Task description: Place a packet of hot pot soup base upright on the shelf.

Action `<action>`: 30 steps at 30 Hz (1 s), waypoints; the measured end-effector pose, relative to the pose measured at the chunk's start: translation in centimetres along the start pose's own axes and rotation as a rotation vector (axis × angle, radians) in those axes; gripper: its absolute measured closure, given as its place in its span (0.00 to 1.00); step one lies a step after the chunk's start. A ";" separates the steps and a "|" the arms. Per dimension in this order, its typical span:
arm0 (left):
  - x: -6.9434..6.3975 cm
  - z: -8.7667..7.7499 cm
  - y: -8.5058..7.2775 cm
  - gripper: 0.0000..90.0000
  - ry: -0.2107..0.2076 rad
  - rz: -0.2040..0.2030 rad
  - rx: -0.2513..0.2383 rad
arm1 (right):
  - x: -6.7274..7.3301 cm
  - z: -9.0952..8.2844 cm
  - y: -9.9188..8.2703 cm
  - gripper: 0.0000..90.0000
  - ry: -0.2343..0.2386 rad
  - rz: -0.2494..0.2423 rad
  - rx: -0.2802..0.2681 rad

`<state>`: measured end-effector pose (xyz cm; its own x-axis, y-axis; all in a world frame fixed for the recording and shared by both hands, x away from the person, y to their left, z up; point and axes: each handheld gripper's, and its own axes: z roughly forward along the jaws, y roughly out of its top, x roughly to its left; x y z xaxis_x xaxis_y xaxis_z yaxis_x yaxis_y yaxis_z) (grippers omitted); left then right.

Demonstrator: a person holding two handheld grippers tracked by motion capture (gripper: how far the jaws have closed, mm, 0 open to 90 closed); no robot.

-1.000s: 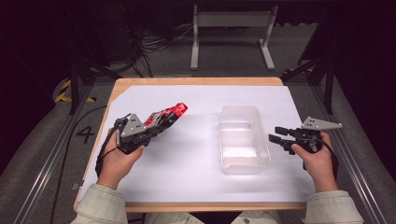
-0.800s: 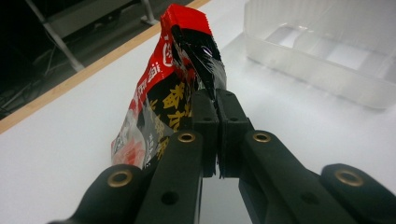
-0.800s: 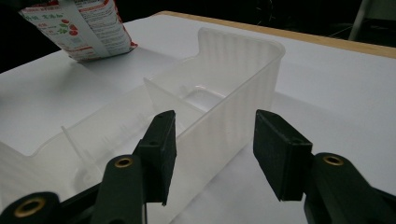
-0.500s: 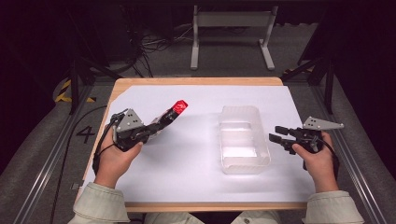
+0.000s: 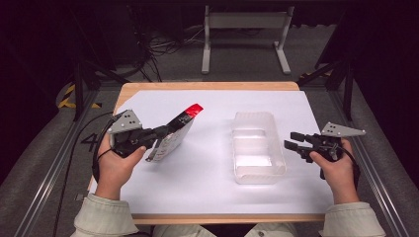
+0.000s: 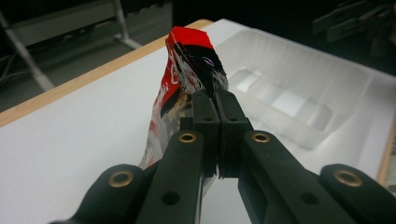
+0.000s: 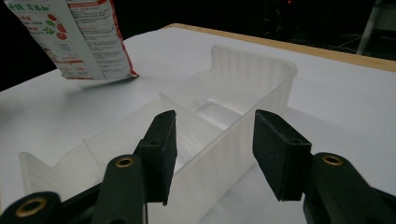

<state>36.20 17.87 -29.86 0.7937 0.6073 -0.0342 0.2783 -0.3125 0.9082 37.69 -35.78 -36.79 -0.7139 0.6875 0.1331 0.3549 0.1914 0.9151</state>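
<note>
A red and white snack packet [image 5: 171,142] hangs tilted above the left half of the white table sheet, red end [image 6: 190,43] up. My left gripper [image 5: 164,131] is shut on the packet's edge, its jaws pressed together [image 6: 216,103] over the foil. A clear plastic tray [image 5: 258,172] with dividers lies right of centre. My right gripper [image 5: 290,140] stands open just at the tray's right side, level with the table. In the right gripper view its two pads [image 7: 164,142] stand either side of the tray's near wall [image 7: 219,154] without touching it. The packet [image 7: 88,39] hangs beyond.
A white sheet [image 5: 207,182] covers the wooden table [image 5: 207,85]. Behind the table stand a metal frame [image 5: 245,37] and floor cables [image 5: 163,47]. Metal rails run along both sides. My right gripper [image 6: 357,18] shows far off past the tray [image 6: 299,88] in the left gripper view.
My left gripper has risen with the packet, which now hangs higher and more upright off the sheet. The right gripper and the tray have stayed put.
</note>
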 end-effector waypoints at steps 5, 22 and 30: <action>-0.5 -0.3 0.6 0.98 -0.059 -0.005 -0.051 | 0.8 0.1 0.8 0.56 0.026 -0.020 -0.011; -3.7 -0.8 2.8 0.99 -0.182 0.068 -0.119 | 4.6 2.1 4.4 0.39 0.144 -0.171 -0.053; -4.6 -0.7 3.2 0.98 -0.212 0.091 -0.121 | 6.7 3.9 6.5 0.33 0.219 -0.229 -0.078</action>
<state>33.05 14.54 -26.48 0.9117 0.4100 -0.0249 0.1436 -0.2612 0.9546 37.57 -27.24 -31.47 -0.8858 0.4640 -0.0081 0.1294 0.2637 0.9559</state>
